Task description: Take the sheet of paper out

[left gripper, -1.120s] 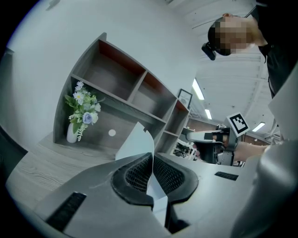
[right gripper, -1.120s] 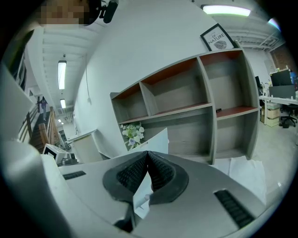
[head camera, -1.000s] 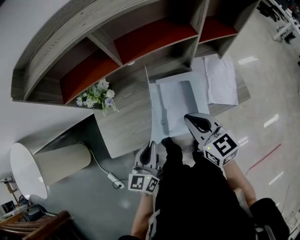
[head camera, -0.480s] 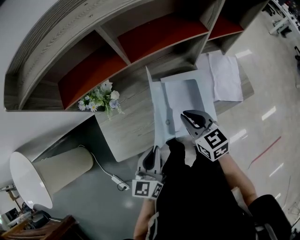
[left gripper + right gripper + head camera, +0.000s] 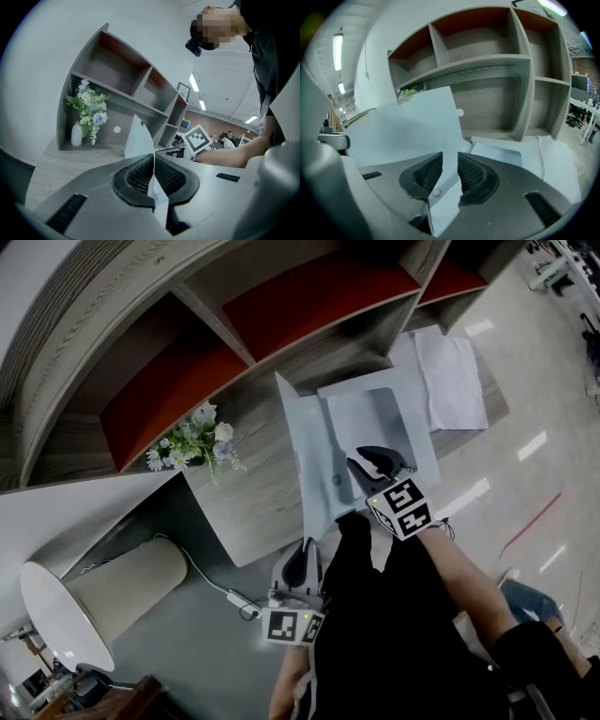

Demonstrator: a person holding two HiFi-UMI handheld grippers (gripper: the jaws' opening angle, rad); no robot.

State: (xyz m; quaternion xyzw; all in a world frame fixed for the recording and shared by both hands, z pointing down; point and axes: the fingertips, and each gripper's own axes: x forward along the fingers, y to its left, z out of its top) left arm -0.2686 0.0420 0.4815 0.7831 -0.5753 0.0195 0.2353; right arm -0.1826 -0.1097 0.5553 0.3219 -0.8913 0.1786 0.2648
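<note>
A pale blue folder lies open on the wooden desk, with a paler sheet showing inside it. Its flap stands up on the left. My left gripper is shut on the flap's near edge; in the left gripper view the thin flap runs between the closed pads of the left gripper. My right gripper hangs low over the folder's near part. The right gripper has just been opening its jaws; a narrow gap shows, with the folder's surface and a snap button behind it, the pads pressing on nothing.
Loose white sheets lie on the desk right of the folder. A small vase of flowers stands to the left. A shelf unit with red backs rises behind. A lamp shade sits below the desk's left edge.
My right gripper has come down from above the desk edge to just over the folder, and its jaws have parted. The left gripper keeps hold of the flap and has shifted slightly.
</note>
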